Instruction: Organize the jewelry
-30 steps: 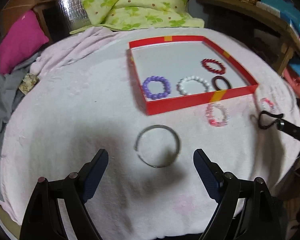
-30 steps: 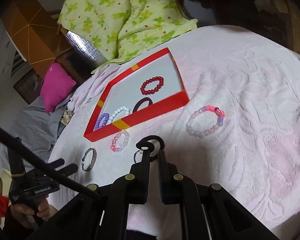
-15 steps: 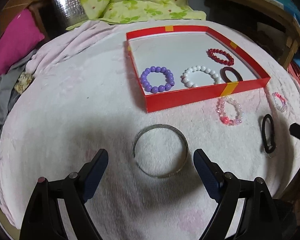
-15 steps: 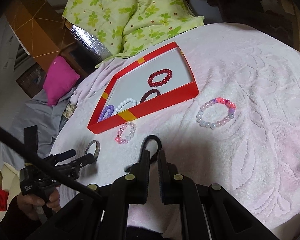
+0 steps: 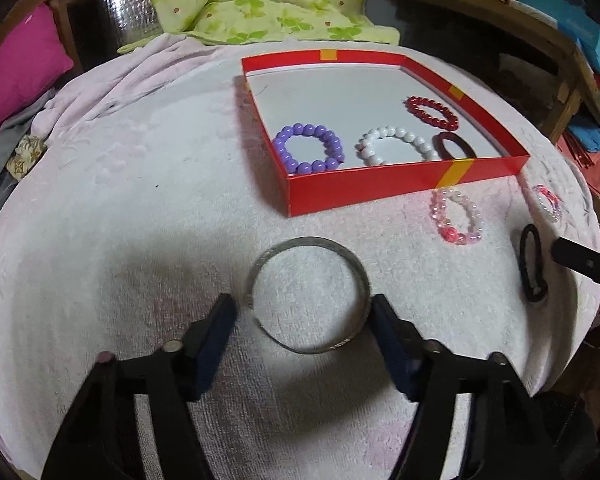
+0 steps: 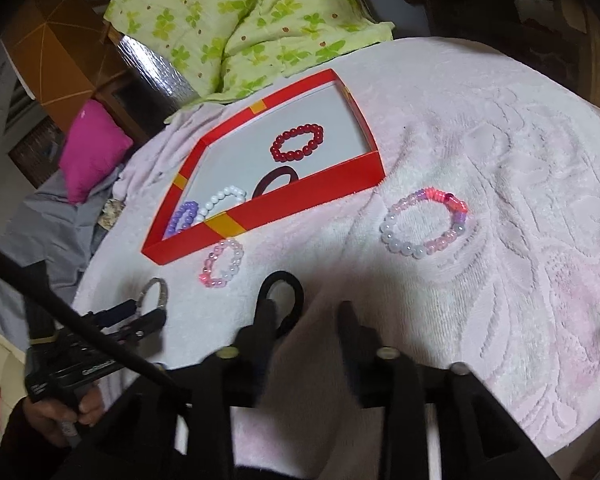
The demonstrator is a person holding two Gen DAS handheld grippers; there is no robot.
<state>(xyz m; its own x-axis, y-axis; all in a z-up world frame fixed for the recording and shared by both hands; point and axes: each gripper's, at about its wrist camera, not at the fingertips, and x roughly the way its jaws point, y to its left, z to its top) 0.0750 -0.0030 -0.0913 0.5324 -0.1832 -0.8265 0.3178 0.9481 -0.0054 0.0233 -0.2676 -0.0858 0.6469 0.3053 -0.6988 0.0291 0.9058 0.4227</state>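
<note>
Left hand-held gripper (image 5: 304, 312) wide open, down low over the pink blanket (image 5: 140, 208), straddling the silver bangle (image 5: 308, 294). Right finger looks to be touching the bangle's rim, left finger just beside the open ends, nothing squeezed yet. Bangle lying flat, just in front of the red box (image 5: 380, 188).

Inside the box: purple bracelet (image 5: 309, 150) near the front left corner, white bracelet (image 5: 396, 146) beside it, dark band (image 5: 454, 146) to its right against the front wall, red bracelet (image 5: 431, 112) further back.

Outside on the blanket: pink bracelet (image 5: 456, 216) just in front of the box's front wall, black hair tie (image 5: 532, 262) off to the right, small pastel bracelet (image 5: 547, 202) beyond it near the edge.

Right hand-held gripper (image 6: 304, 316) also open, holding nothing. Left finger sitting over the hair tie (image 6: 286, 288), can't tell if touching or just above. Pastel bracelet (image 6: 424, 222) well clear to the right, pink bracelet (image 6: 222, 262) to the left by the box (image 6: 312, 200). Left gripper and bangle (image 6: 156, 292) visible at far left
</note>
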